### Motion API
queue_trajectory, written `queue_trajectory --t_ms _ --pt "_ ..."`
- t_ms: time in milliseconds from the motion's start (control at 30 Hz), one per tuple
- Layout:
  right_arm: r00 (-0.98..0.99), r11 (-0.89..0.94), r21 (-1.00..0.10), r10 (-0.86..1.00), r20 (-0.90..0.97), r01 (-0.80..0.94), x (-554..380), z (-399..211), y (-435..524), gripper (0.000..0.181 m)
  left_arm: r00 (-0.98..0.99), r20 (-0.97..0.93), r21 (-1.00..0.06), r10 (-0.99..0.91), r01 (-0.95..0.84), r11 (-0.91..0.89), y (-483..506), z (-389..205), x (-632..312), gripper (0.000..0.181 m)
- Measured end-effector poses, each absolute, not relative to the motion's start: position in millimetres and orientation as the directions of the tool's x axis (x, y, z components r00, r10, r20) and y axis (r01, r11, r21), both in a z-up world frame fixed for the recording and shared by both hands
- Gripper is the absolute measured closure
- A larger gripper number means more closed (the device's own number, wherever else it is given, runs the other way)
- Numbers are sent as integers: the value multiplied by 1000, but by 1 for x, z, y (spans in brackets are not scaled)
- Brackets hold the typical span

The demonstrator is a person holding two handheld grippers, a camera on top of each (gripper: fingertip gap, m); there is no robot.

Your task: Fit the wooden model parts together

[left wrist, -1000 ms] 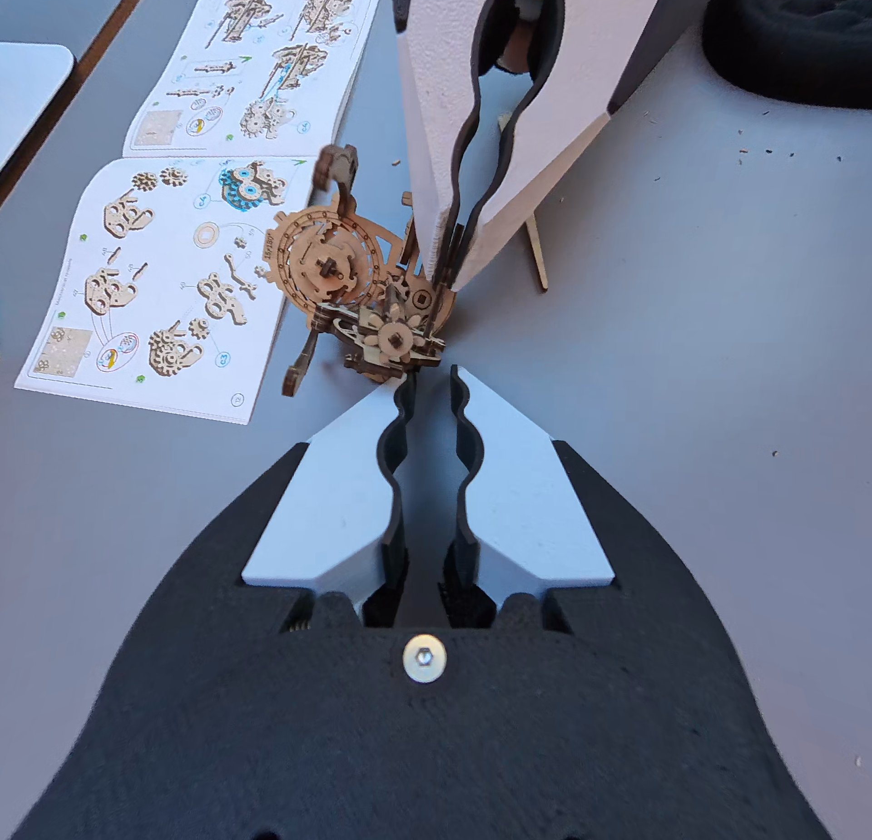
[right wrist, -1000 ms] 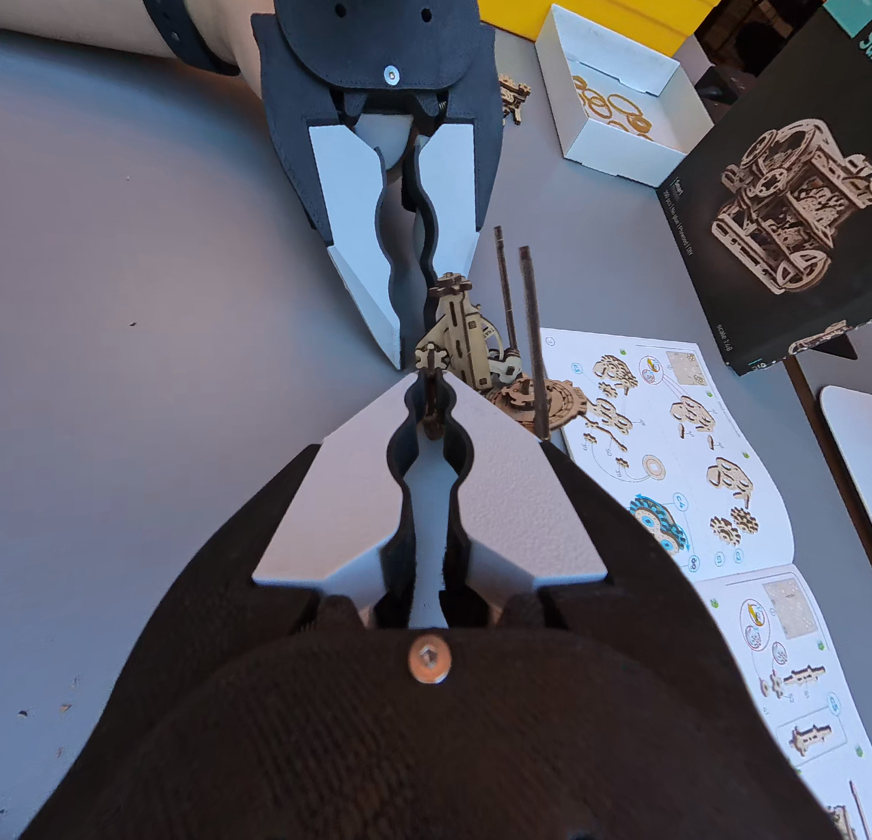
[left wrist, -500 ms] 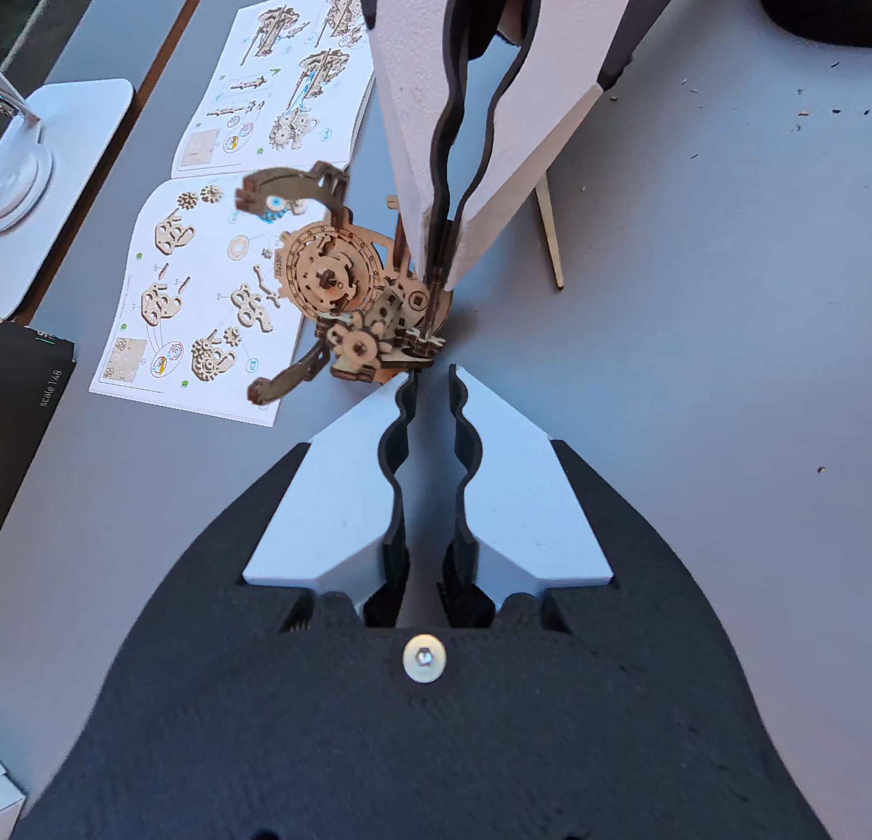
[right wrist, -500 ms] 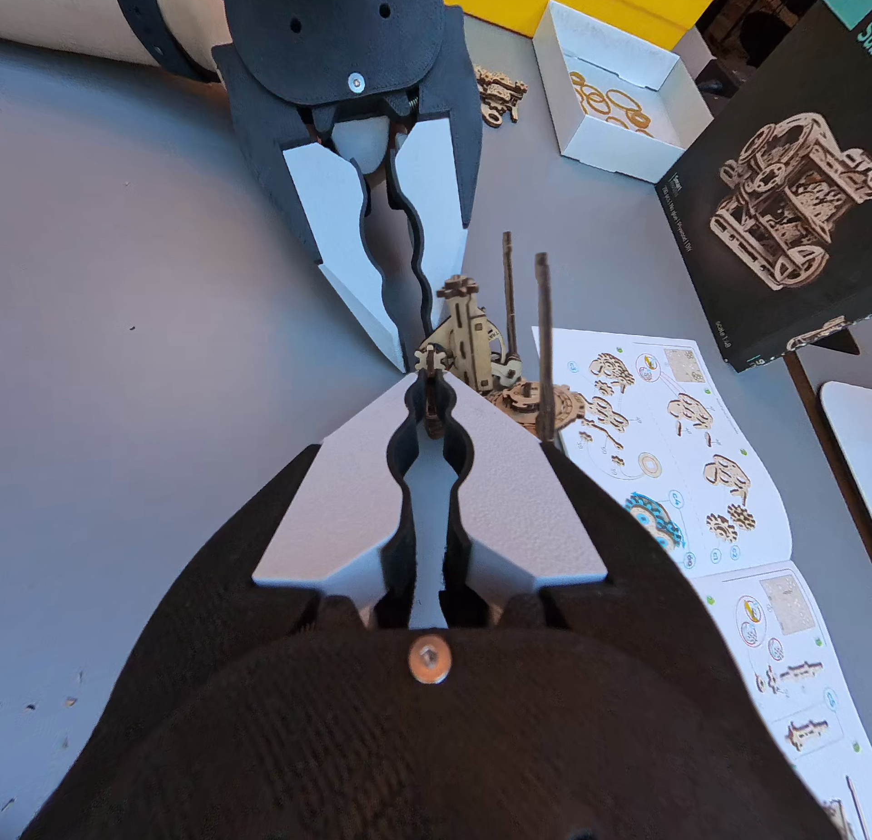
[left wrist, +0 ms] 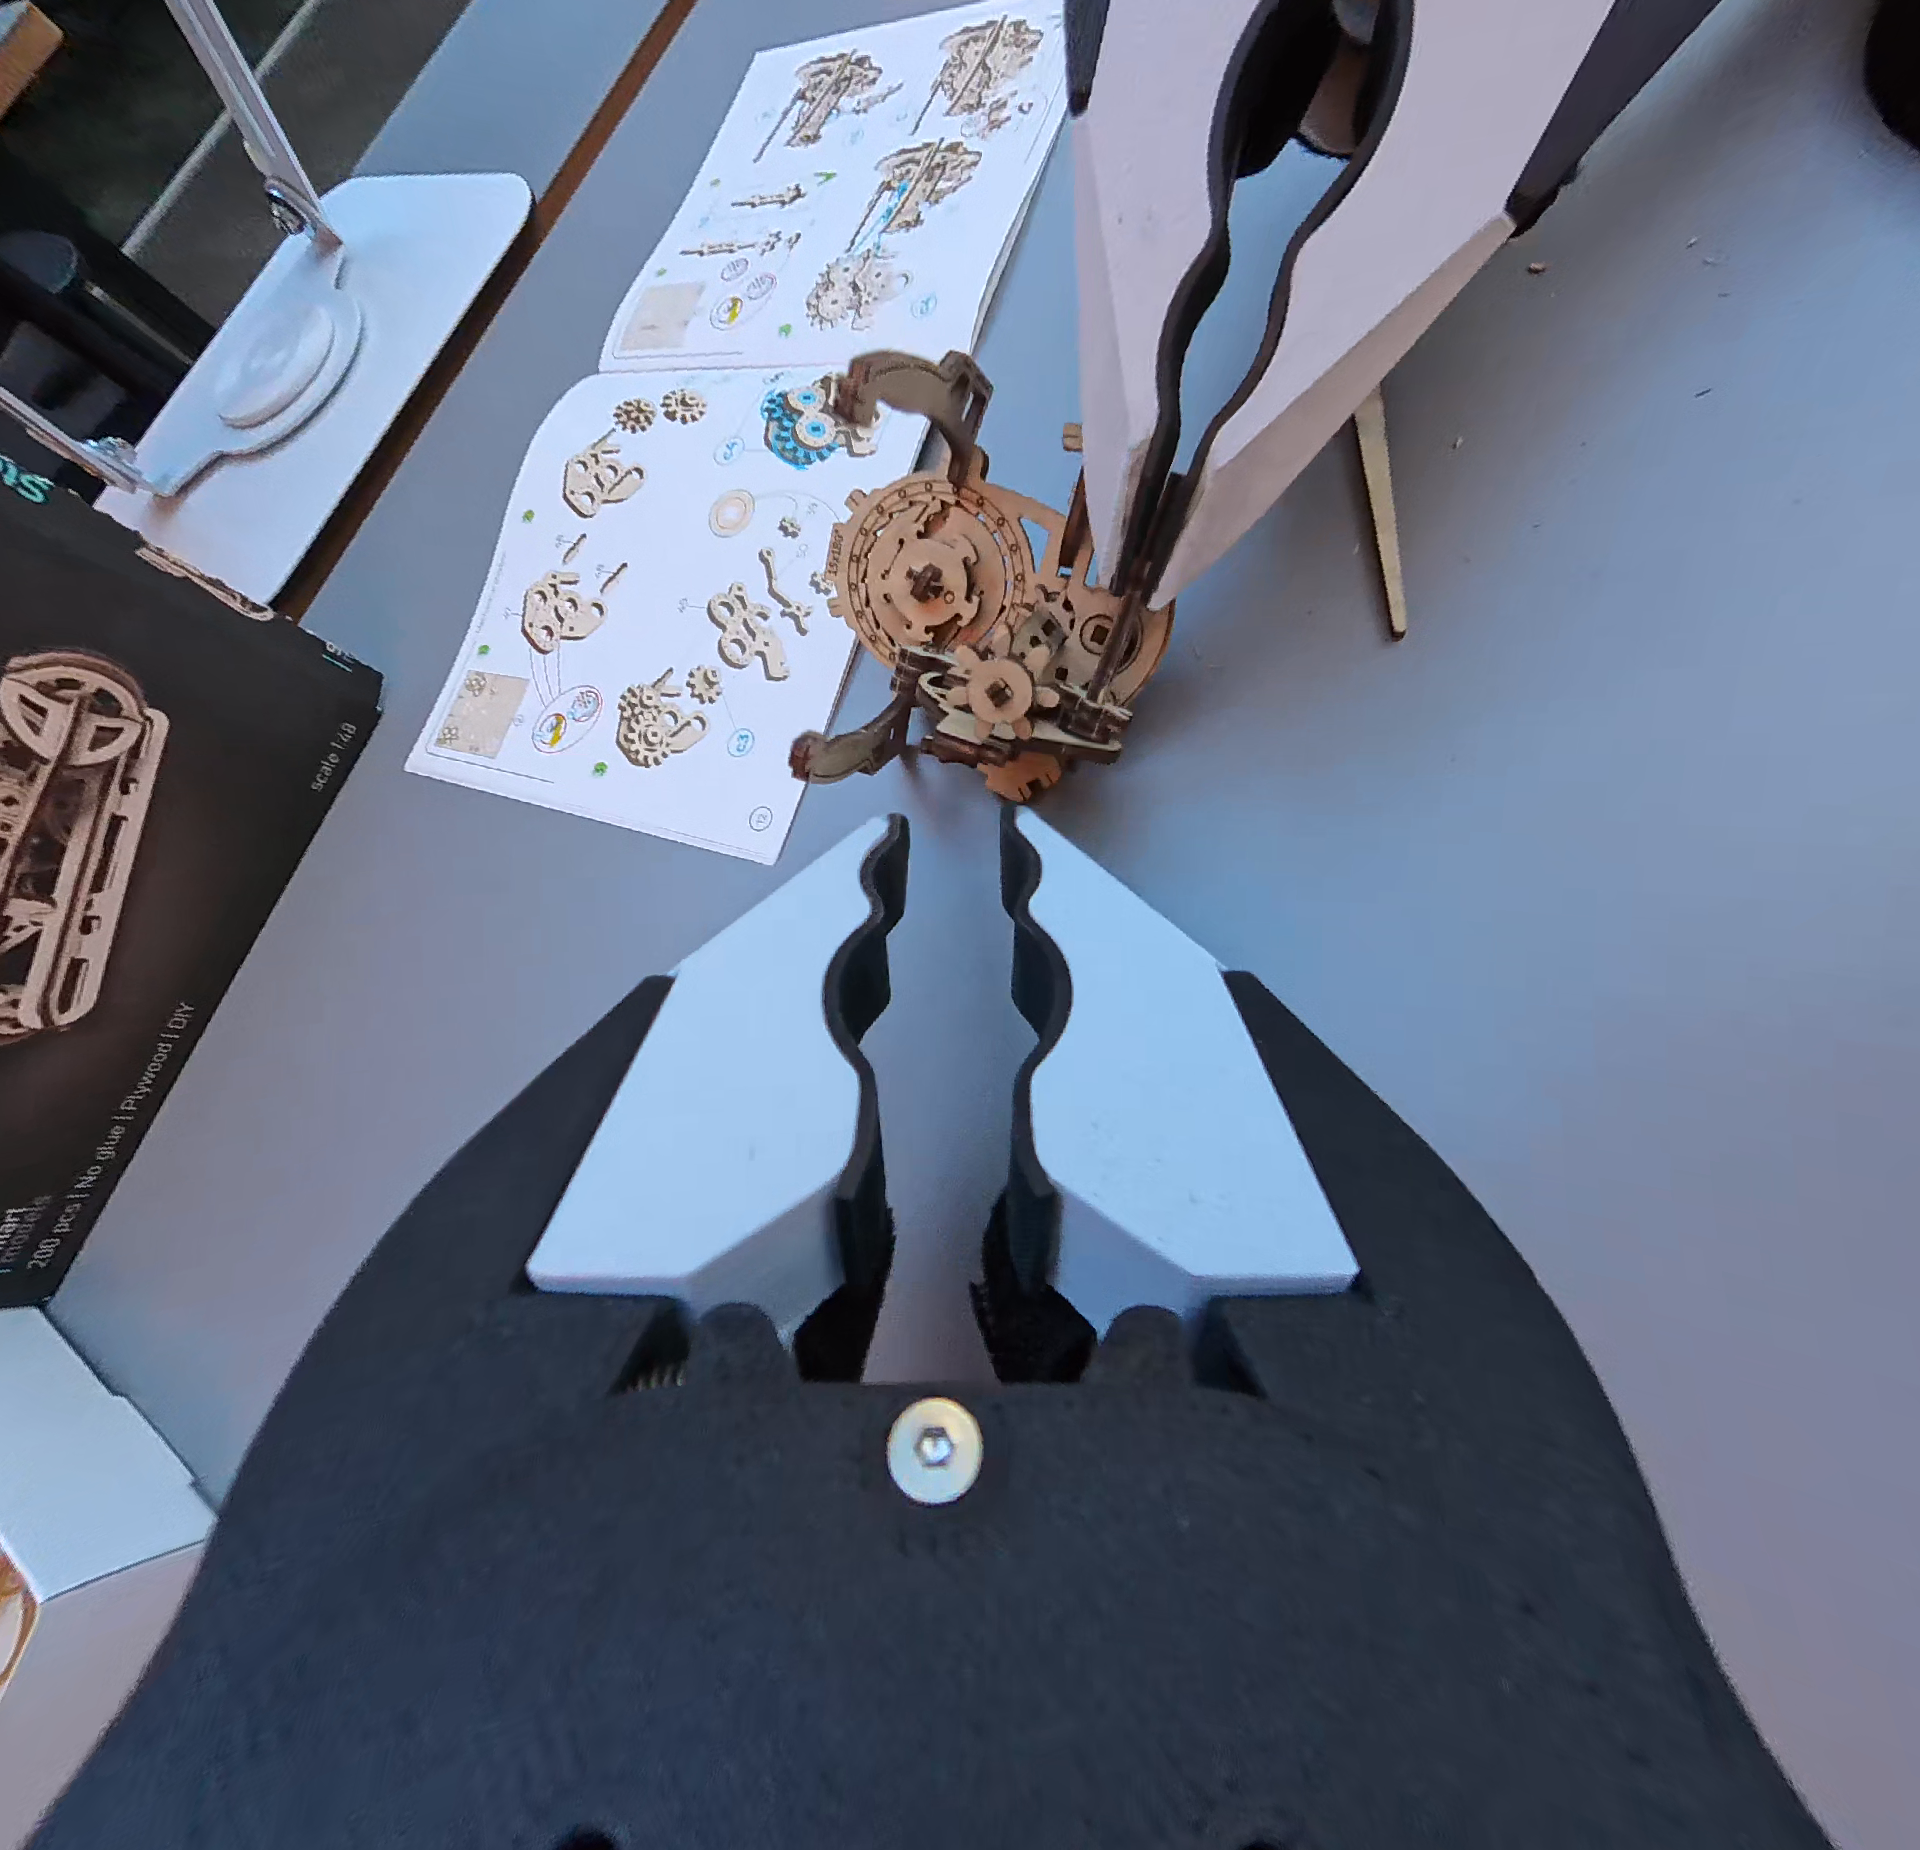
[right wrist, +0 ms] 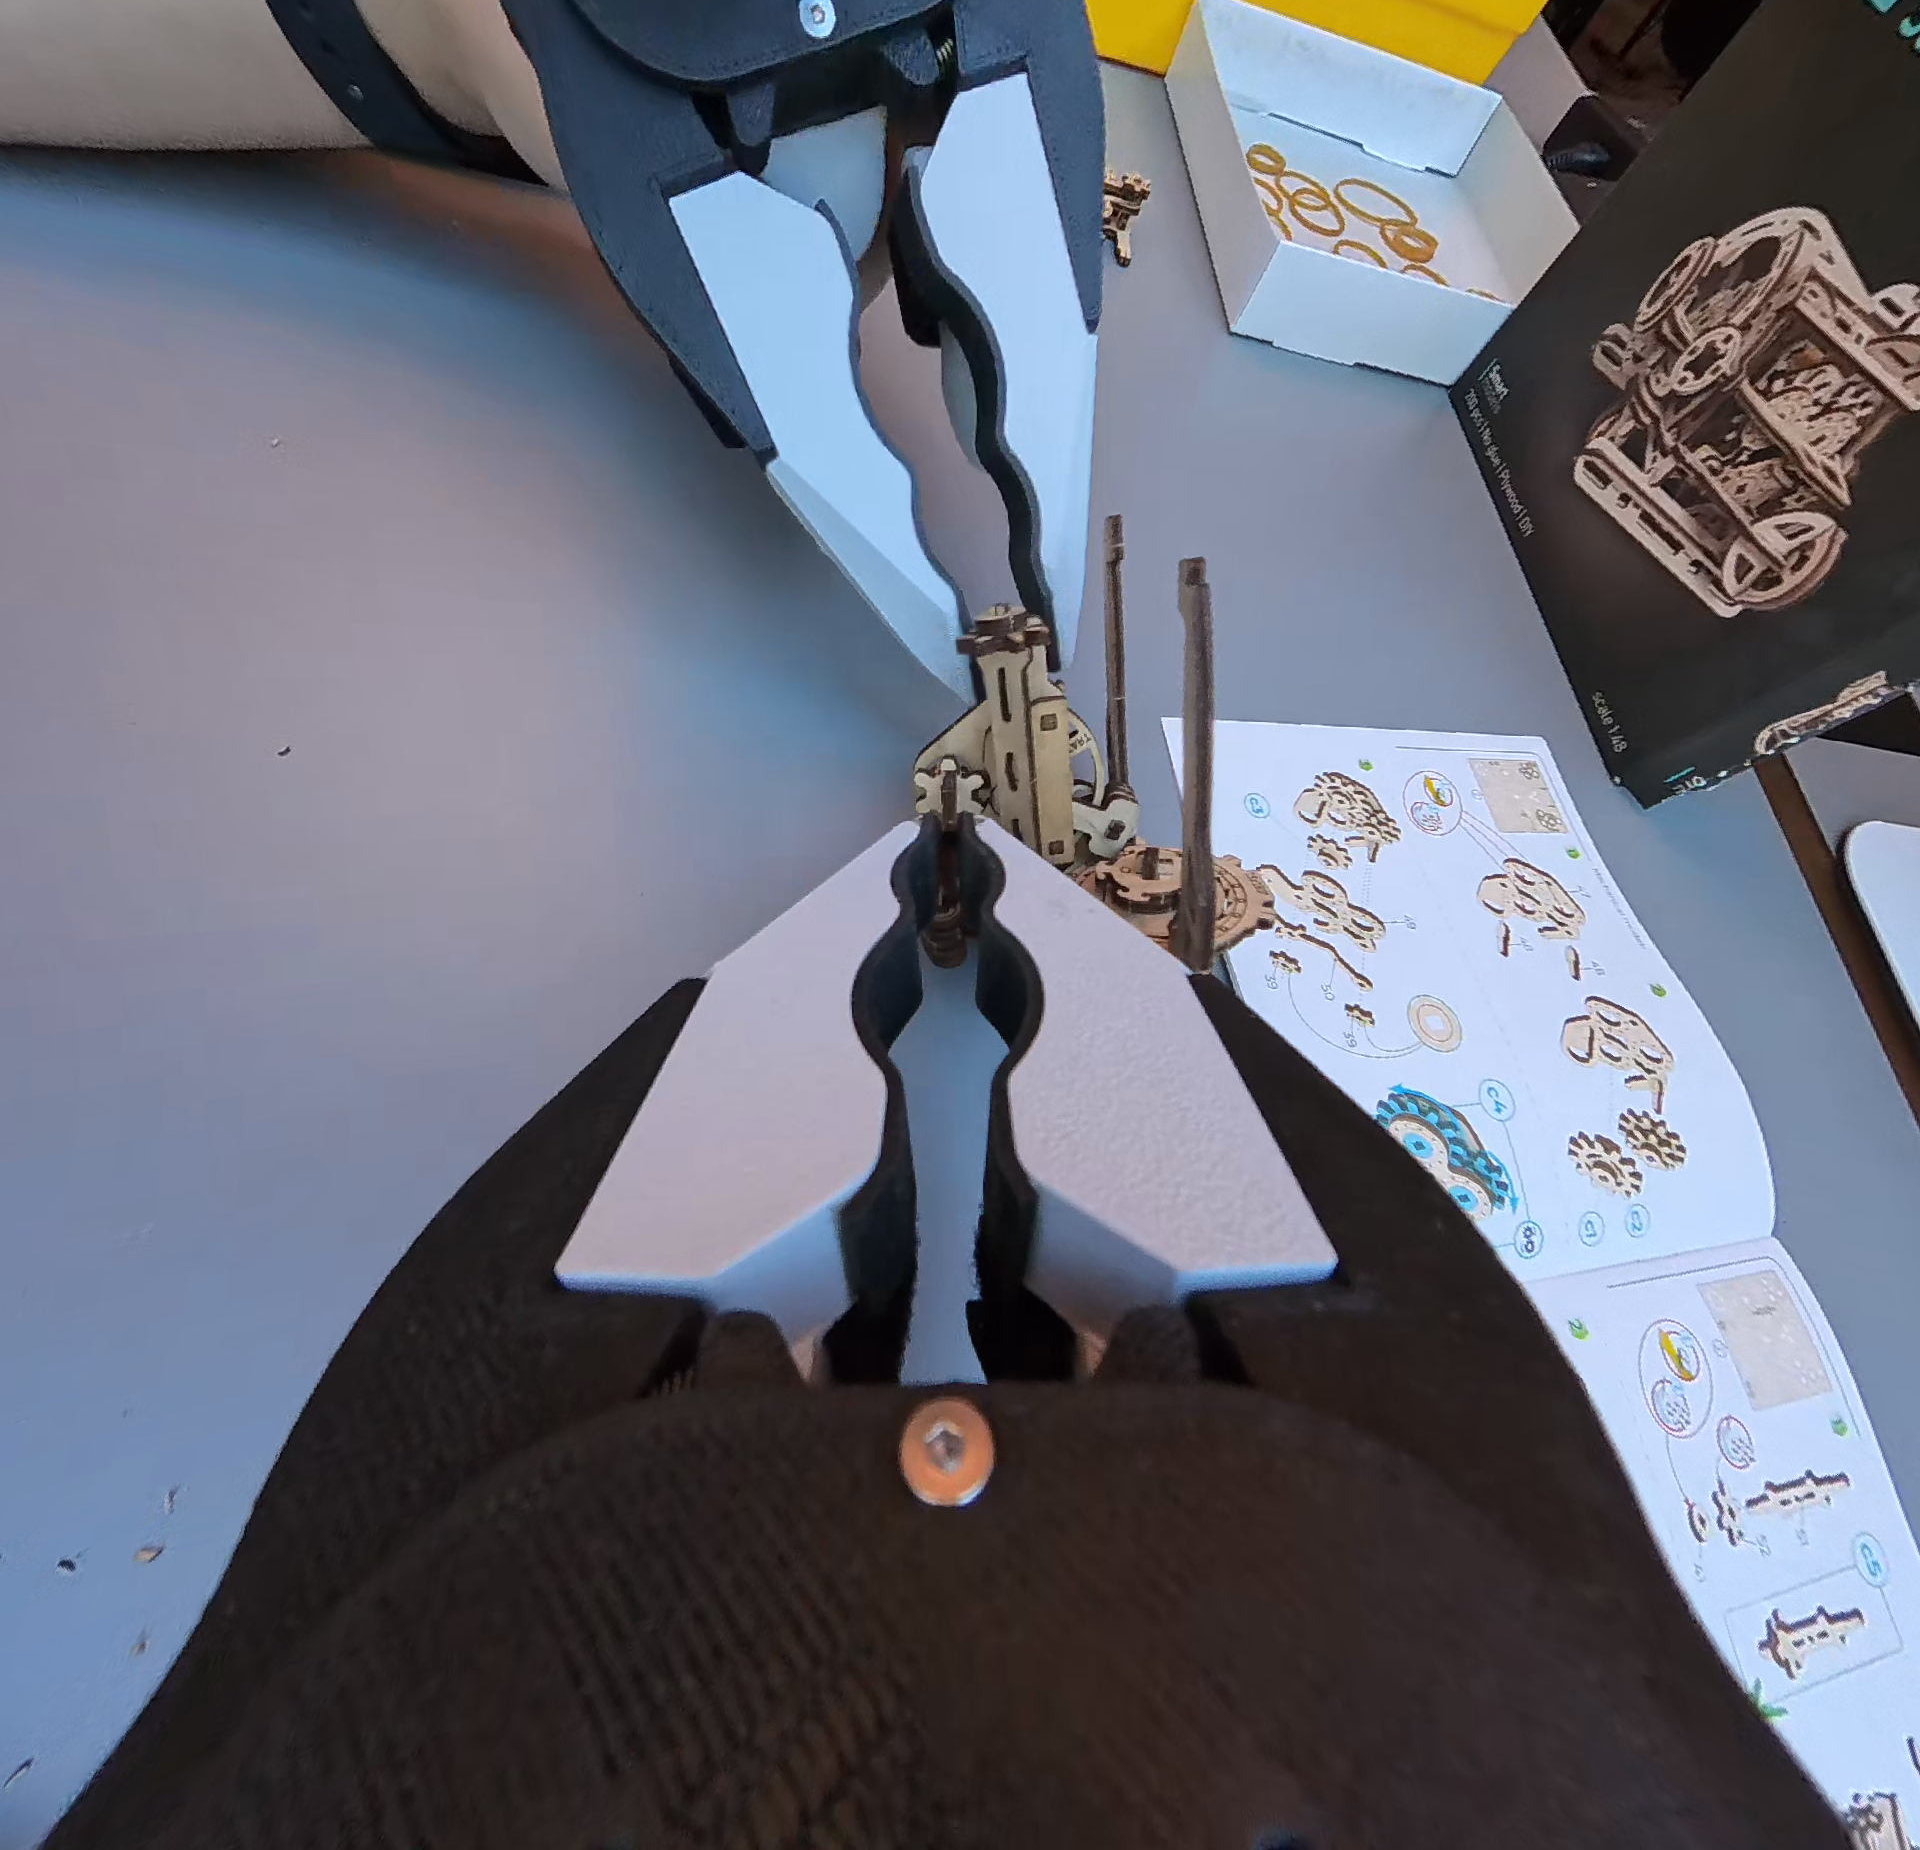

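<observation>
Wooden gear assembly (left wrist: 977,647) pinched in my right gripper (right wrist: 948,844), my left gripper (left wrist: 954,834) parted, empty, just beside it, instruction booklet (left wrist: 665,595) nearby on tabletop (left wrist: 1507,865).

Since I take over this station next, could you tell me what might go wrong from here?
1. The right gripper pinches only a thin edge of the wooden gear assembly, so it might twist or slip.
2. The open left gripper sits just short of it; closing in could bump the two slender arms.

Grey table (left wrist: 1558,969) carrying open booklet (left wrist: 665,595), black box (right wrist: 1714,429), white tray (right wrist: 1351,273) of rings, loose wood stick (left wrist: 1382,522), lamp base (left wrist: 312,314).
</observation>
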State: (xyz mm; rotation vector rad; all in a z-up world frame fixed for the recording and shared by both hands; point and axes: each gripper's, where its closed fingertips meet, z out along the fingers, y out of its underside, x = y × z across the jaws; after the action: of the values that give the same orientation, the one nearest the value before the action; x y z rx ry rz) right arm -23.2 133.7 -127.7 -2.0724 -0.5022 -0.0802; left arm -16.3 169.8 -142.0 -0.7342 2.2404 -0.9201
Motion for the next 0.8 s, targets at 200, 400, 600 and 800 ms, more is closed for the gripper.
queue_trajectory --t_ms 200,400,600,800 --pt "911 -447 -808 323 255 384 -23 -128 134 181 -639 -314 -747 -702 -290 598 179 -142 -11 163" --pt "910 -444 -808 327 256 387 -22 -127 135 181 -693 -194 -817 -694 -278 506 173 -131 -16 178" --pt "909 -444 -808 329 256 388 -23 -128 135 181 -681 -376 -800 -629 -105 591 166 -117 -23 165" --pt "907 -445 -805 331 261 394 -23 -128 135 181 -705 -374 -798 -603 -87 596 158 -122 -20 166"
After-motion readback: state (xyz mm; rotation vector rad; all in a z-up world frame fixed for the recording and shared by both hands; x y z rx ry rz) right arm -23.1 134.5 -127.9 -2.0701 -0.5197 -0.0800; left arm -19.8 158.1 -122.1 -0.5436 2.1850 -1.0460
